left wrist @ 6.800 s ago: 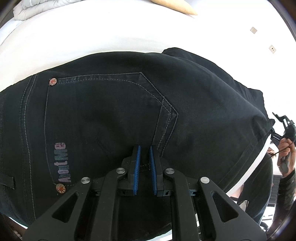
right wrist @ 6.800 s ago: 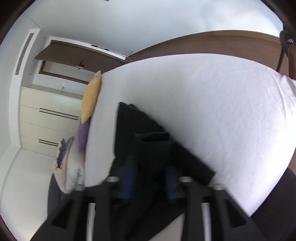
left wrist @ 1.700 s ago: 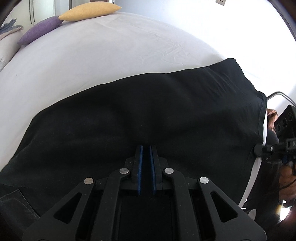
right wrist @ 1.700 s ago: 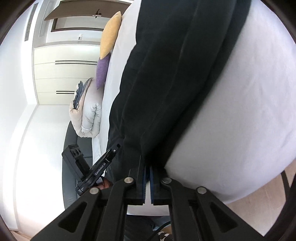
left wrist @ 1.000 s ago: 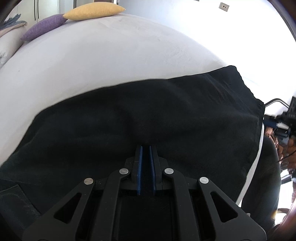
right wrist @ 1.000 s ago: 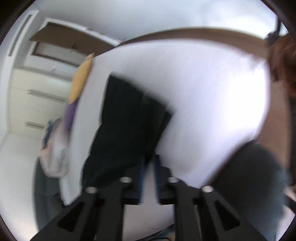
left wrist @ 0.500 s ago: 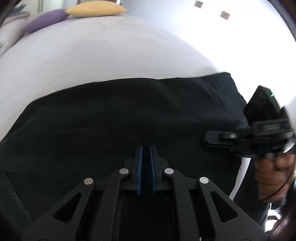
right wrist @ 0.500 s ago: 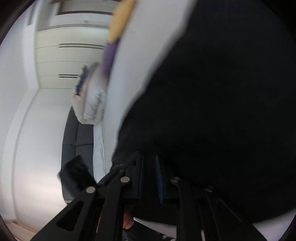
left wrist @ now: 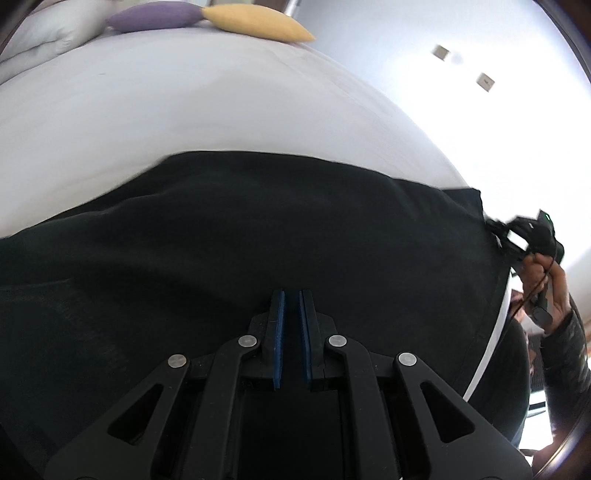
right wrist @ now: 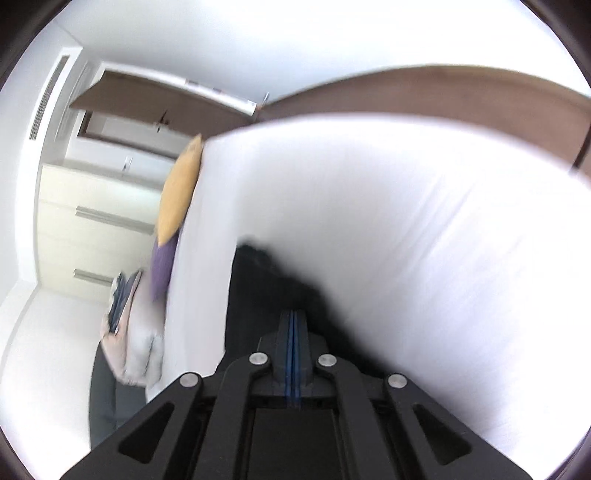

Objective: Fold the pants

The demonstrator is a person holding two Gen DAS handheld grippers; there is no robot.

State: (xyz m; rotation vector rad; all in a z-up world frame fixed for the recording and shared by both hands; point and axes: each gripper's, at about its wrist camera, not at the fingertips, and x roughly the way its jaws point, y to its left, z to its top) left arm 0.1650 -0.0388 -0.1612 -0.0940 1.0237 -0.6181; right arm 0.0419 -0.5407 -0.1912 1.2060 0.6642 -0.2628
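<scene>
Pants (left wrist: 258, 236) spread flat on bed (left wrist: 184, 110), directly ahead of and under left tool (left wrist: 290, 295). Left tool nearly closed, narrow gap, dark cloth between pads; grip unclear. Right tool (right wrist: 293, 314) fully closed, holding nothing, pants just beyond tips. Pillows (left wrist: 255, 18) far beyond.

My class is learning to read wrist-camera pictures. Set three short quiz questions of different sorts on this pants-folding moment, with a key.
1. True or false: the right gripper has its jaws pressed together.
2. The black pants lie on: A) a wooden floor; B) a white bed; C) a grey sofa.
3. Fill in: beside the purple cushion at the far end of the bed lies a ___ cushion.

Key: 1 true; 2 B; 3 yellow.
</scene>
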